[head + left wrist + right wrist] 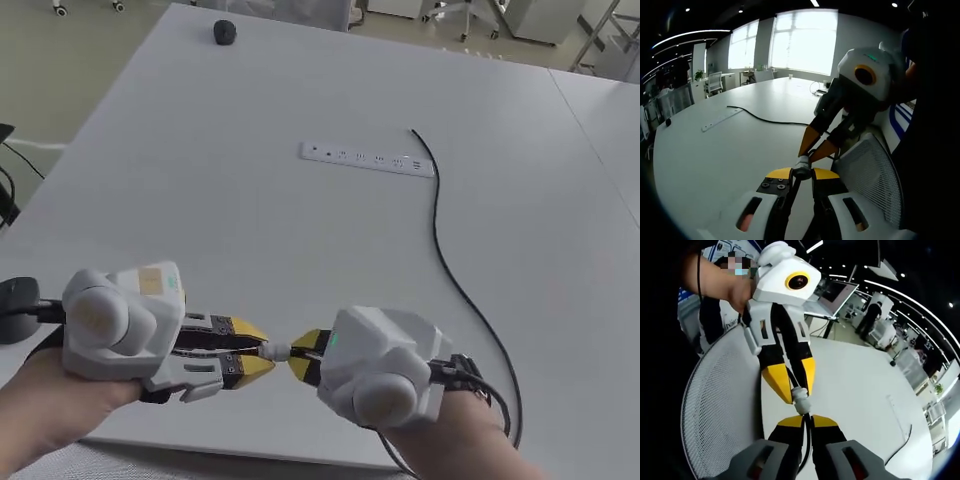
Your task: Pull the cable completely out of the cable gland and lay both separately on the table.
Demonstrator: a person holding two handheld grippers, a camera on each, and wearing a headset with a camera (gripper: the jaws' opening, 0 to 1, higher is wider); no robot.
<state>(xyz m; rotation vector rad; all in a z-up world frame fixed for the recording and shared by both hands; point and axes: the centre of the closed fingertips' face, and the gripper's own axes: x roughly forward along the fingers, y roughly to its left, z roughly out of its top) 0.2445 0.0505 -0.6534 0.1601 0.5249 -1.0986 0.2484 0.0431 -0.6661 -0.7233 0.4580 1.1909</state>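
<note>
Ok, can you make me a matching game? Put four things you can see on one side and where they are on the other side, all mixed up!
Things:
1. cable gland
2. power strip
3. long black cord
4. dark round thing

Places:
A. at the far end of the table
B. lying flat in the middle of the table
C. in the left tongs, next to the right tongs that pinch its cable
D. curving from the strip's end toward the near edge

Pairs: 1-C, 2-B, 3-D, 4-A.
</note>
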